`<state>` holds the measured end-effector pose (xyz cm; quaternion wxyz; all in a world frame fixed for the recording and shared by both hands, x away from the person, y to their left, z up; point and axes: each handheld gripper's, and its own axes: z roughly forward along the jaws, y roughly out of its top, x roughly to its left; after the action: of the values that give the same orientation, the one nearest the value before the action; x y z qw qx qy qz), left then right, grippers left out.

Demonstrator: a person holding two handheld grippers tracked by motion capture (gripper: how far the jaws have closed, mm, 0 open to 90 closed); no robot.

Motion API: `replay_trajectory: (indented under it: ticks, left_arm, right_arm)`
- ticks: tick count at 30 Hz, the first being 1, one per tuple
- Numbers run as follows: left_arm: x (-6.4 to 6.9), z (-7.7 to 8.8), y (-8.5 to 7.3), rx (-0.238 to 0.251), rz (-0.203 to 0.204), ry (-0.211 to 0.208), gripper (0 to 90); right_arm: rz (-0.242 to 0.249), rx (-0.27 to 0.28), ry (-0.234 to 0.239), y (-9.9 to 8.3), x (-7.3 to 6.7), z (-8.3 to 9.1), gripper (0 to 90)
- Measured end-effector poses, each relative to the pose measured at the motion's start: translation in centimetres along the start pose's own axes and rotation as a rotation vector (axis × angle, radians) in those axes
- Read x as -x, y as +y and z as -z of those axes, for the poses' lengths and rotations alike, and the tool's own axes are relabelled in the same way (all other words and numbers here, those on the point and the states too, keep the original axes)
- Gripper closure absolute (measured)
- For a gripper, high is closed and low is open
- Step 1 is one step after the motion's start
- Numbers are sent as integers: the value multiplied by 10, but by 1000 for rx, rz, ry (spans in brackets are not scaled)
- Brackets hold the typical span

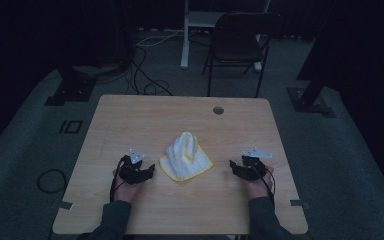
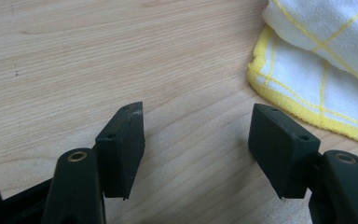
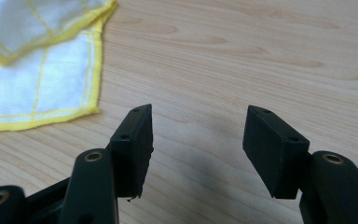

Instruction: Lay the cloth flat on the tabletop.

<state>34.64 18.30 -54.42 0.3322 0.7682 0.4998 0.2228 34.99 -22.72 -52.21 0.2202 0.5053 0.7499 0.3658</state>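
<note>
Left tongs (image 1: 150,171) and right tongs (image 1: 234,166) are resting on the bench (image 1: 130,120), both gaping, nothing between them. The cloth (image 1: 186,156) is lying between them — crumpled, its bunched end pointing away from the person. Beyond — a dark room, a chair (image 1: 237,42).

place: lab/studio; cues: black curtains (image 1: 40,30); floor cables (image 1: 145,75); folding chair (image 1: 240,45)

Cloths: one, white with yellow edging (image 1: 185,156)
Claws: two, left claw (image 1: 149,171) and right claw (image 1: 234,167)
Surfaces: one wooden surface (image 1: 145,120)
Chairs: one folding chair (image 1: 240,42)
</note>
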Motion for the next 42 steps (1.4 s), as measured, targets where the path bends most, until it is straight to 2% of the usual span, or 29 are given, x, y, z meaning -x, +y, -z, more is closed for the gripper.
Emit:
replay_trajectory:
  ticks: [13, 22, 28, 35, 42]
  left_arm:
    - [0, 0, 0, 0, 0, 0, 369]
    - [1, 0, 0, 2, 4, 4, 371]
    - [1, 0, 0, 8, 15, 17, 417]
    - [5, 2, 1, 4, -11, 38, 447]
    - [9, 6, 2, 13, -14, 28, 450]
  right_arm:
    - [42, 10, 38, 9, -18, -2, 445]
    - [52, 5, 76, 13, -29, -7, 471]
    - [62, 8, 96, 15, -34, -9, 496]
    - [72, 19, 115, 19, -40, -10, 495]
    - [95, 18, 127, 24, -50, -15, 501]
